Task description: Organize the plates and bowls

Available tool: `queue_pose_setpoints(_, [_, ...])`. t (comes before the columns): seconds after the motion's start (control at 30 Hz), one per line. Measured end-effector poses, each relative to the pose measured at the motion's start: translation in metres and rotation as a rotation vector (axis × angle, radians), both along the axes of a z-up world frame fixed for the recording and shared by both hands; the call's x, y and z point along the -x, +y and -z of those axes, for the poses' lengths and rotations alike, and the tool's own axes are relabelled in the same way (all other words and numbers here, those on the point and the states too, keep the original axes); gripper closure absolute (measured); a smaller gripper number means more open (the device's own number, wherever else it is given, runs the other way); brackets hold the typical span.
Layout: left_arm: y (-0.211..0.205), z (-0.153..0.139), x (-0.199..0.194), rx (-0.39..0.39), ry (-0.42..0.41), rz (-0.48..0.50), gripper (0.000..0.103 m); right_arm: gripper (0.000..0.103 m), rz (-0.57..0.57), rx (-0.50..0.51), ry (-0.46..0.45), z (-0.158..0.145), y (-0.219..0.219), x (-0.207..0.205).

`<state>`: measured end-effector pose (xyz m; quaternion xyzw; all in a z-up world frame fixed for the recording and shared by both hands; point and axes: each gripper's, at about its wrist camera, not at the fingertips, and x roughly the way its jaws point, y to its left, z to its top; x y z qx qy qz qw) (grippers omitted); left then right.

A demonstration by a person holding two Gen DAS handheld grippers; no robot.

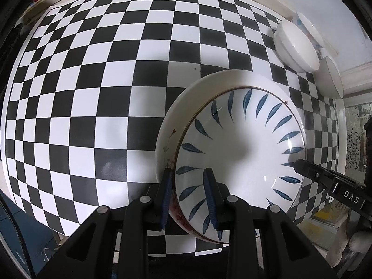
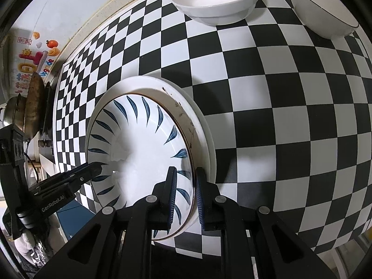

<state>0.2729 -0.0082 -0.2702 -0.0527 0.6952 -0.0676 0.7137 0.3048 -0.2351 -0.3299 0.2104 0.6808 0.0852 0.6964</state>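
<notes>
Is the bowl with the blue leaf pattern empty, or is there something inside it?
Empty. The blue leaf bowl shows only its bare white inside in both views, with nothing in it but shadow.

A black-and-white checkered table [image 1: 93, 81] meets a pale wall [image 2: 69, 11] with colourful stickers [image 2: 34, 53].

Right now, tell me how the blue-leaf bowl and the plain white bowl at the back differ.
The blue-leaf bowl carries painted blue leaves and a dark rim line; the plain white bowl has neither. The blue-leaf bowl sits in a white plate, gripped by the left gripper and right gripper; the plain white bowl stands untouched on the checkered table. Both are upright.
</notes>
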Motion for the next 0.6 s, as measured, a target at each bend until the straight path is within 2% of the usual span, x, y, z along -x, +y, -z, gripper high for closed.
queue_pose_setpoints(0.3, [-0.002, -0.014, 0.004, -0.024, -0.038, 0.011, 0.078, 0.084, -0.008, 0.039, -0.031, -0.016, 0.0, 0.003])
queue_pose_setpoints(0.43, [-0.004, -0.028, 0.013, -0.046, -0.08, 0.024, 0.078, 0.083, -0.026, 0.113, -0.05, -0.029, 0.005, 0.009])
queue_pose_setpoints(0.5, [-0.006, -0.038, 0.021, -0.055, -0.104, 0.035, 0.078, 0.071, -0.038, 0.166, -0.071, -0.038, 0.01, 0.014])
queue_pose_setpoints(0.6, [-0.008, -0.055, 0.034, -0.067, -0.151, 0.049, 0.078, 0.061, -0.051, 0.218, -0.11, -0.056, 0.017, 0.027])
